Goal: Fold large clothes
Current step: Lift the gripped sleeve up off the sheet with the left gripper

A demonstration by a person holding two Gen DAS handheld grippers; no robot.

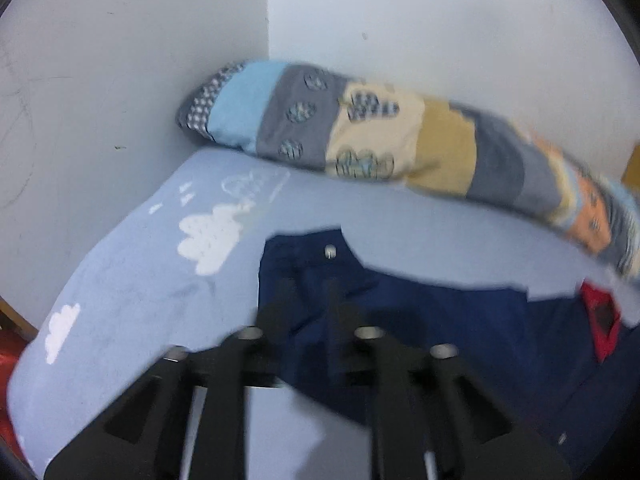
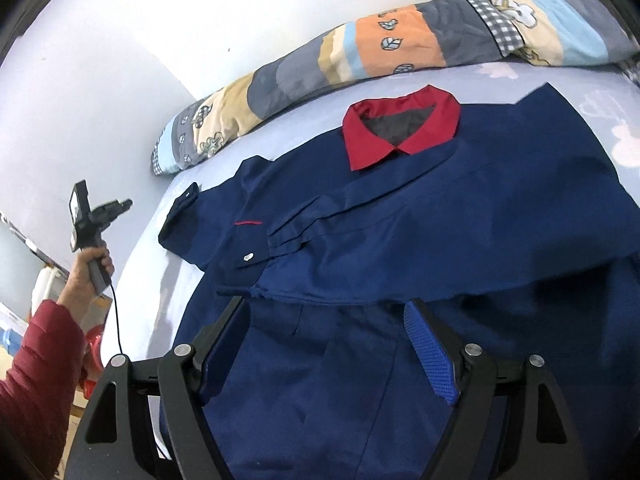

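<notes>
Pale blue sheet, white cloud prints. Navy shirt spread flat on it, red collar; no readable writing or labels. Right gripper agape above shirt, empty. Left gripper parted, gripping nothing.

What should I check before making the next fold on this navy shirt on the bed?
1. Left gripper clear of the cloth: ok, raised off the bed's side, nothing between its fingers.
2. Right gripper empty: ok, fingers wide over the navy shirt.
3. Sleeve cuff folded across the front: ok.
4. Red collar flat: ok.
5. Patchwork pillow off the shirt: ok.
6. Shirt's lower hem: cannot tell, out of view.
</notes>
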